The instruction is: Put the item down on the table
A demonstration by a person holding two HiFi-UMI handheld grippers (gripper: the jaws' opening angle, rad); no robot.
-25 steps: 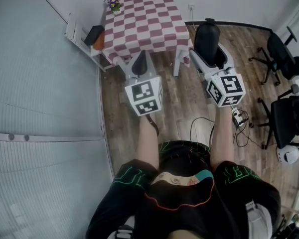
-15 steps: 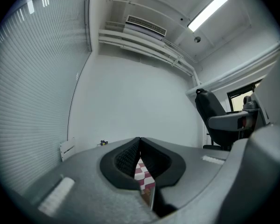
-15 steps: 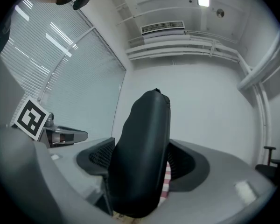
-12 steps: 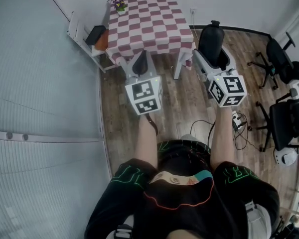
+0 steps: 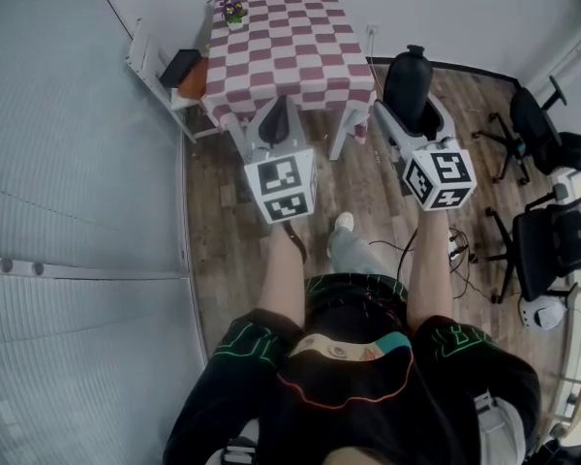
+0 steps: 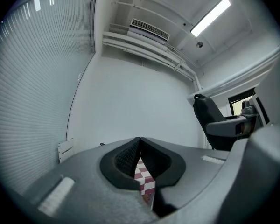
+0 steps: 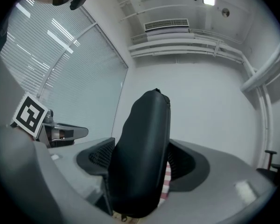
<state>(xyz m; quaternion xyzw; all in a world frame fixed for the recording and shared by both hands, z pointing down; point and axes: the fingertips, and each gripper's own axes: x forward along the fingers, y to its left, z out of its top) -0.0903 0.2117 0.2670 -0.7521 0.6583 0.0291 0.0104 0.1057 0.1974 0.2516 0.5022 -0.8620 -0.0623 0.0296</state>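
1. Beside the near right corner of the checked table [image 5: 290, 37], over the floorboards: black case [image 5: 405, 77], pinched upright in the right gripper [image 5: 412, 114], clear of the tabletop.
2. Up close in the right gripper view: case [image 7: 142, 143] filling the gap of the right gripper [image 7: 142, 160], a ribbed pad pressed to each side. Lower end cut off by the frame; a strip of checked cloth just showing behind it.
3. Left gripper [image 5: 276, 114]: low before the table's near edge. Jaws of the left gripper [image 6: 139, 155] pressed together at the tips, holding nothing, with only a sliver of tablecloth visible through the slot below.
4. On the far left table corner: small potted plant [image 5: 234, 12], too small to make out further.
5. At the right edge: office chairs [image 5: 552, 240], partly cut off.
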